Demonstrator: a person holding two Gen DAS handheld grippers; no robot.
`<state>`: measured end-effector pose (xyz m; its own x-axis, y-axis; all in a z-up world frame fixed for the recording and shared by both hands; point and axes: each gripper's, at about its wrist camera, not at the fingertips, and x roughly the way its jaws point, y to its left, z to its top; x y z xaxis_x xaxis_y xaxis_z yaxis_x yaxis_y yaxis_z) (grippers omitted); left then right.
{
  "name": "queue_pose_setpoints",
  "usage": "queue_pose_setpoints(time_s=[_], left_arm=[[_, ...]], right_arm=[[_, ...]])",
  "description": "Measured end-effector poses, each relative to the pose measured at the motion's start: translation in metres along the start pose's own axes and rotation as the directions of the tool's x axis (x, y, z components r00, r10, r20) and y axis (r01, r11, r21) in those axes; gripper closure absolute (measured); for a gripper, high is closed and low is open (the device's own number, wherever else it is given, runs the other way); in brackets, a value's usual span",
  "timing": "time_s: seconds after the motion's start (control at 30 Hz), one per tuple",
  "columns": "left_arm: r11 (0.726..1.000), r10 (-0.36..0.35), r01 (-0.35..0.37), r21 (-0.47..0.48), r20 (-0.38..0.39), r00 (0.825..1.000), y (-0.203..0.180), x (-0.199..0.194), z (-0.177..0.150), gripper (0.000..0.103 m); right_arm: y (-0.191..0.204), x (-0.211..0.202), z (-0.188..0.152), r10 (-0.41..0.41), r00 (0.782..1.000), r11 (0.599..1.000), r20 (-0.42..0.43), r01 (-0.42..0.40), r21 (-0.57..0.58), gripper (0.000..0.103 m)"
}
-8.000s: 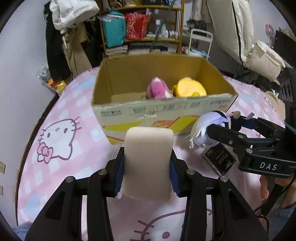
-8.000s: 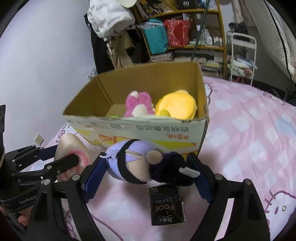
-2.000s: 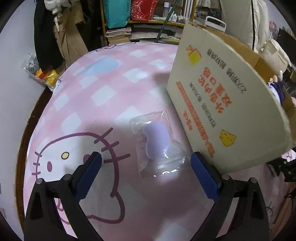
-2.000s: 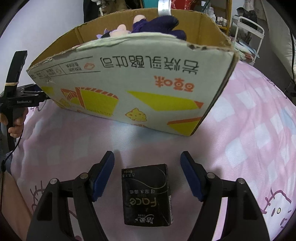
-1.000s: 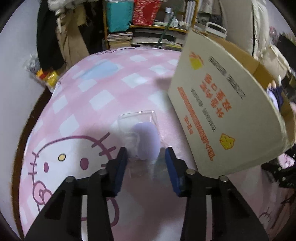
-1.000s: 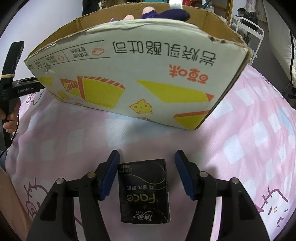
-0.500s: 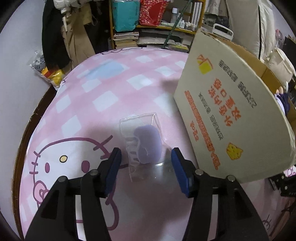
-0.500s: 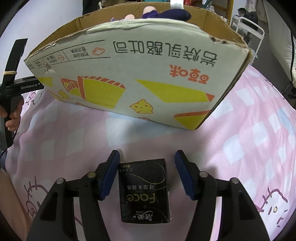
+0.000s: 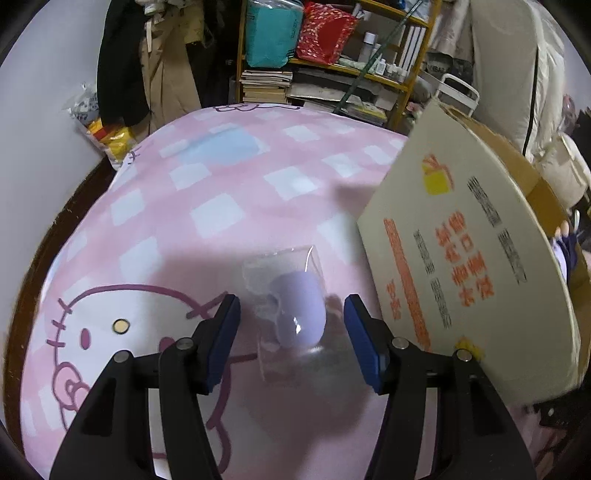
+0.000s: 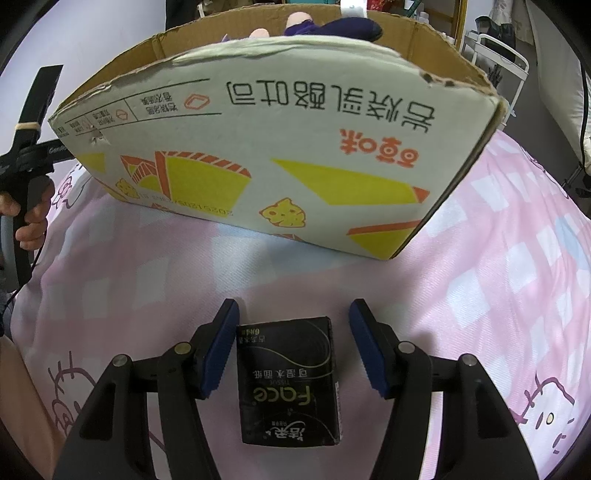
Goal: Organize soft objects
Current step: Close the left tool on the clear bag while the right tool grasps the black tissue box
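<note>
Pink checked bedspread (image 9: 229,192) carries cardboard box (image 10: 280,147), black tissue pack (image 10: 290,384) — and bagged lilac sponge (image 9: 299,310).

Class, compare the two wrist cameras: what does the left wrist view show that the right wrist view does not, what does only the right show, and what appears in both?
Only the left wrist view shows the lilac sponge in its clear packet, lying between the open left tongs, and a cluttered shelf behind.

Only the right wrist view shows the black tissue pack between the open right tongs, plus a plush toy poking above the box rim.

Both show the cardboard box and the pink checked bedsheet.
</note>
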<state>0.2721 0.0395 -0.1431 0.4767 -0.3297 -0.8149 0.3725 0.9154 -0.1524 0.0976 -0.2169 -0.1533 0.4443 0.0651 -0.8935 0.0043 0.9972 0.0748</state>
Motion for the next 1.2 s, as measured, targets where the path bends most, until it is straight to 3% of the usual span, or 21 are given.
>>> queue_pose_setpoints(time_s=[0.2,0.23,0.43,0.7,0.83,1.0,1.1,1.2], left_arm=[[1.0,0.031,-0.031,-0.001,-0.028,0.999,-0.003,0.011,0.0,0.05],[0.999,0.038,-0.038,0.006,-0.032,0.999,-0.005,0.011,0.0,0.058],[0.999,0.036,-0.034,0.037,-0.036,0.999,-0.008,0.005,-0.006,0.061],[0.997,0.073,-0.072,0.032,-0.02,0.997,-0.007,-0.011,-0.014,0.064],[0.996,0.092,-0.092,0.013,-0.004,0.996,-0.003,-0.021,-0.016,0.065],[0.994,0.106,-0.107,0.024,0.023,0.994,-0.004,-0.036,-0.015,0.065],[0.993,0.115,-0.116,0.026,0.039,0.993,-0.007,-0.045,-0.017,0.065],[0.991,0.126,-0.128,0.03,0.068,0.99,-0.012,-0.058,-0.02,0.065]], right_arm=[[-0.001,-0.001,-0.001,0.005,1.0,1.0,0.002,-0.005,0.003,0.038],[-0.001,-0.001,-0.001,0.004,1.0,1.0,0.002,-0.004,0.002,0.038],[0.003,-0.001,-0.005,-0.013,1.0,1.0,-0.004,0.013,-0.003,0.038],[0.005,-0.009,-0.013,0.025,1.0,0.999,0.01,-0.026,0.047,0.038],[-0.008,-0.011,-0.017,0.019,1.0,0.998,0.004,-0.019,0.057,0.052],[-0.013,-0.012,-0.021,0.024,1.0,0.998,-0.002,-0.024,0.062,0.053],[-0.012,-0.016,-0.023,0.014,1.0,0.998,0.027,-0.016,0.057,0.053],[-0.014,-0.035,-0.024,0.006,0.994,0.998,0.111,-0.013,0.061,0.053]])
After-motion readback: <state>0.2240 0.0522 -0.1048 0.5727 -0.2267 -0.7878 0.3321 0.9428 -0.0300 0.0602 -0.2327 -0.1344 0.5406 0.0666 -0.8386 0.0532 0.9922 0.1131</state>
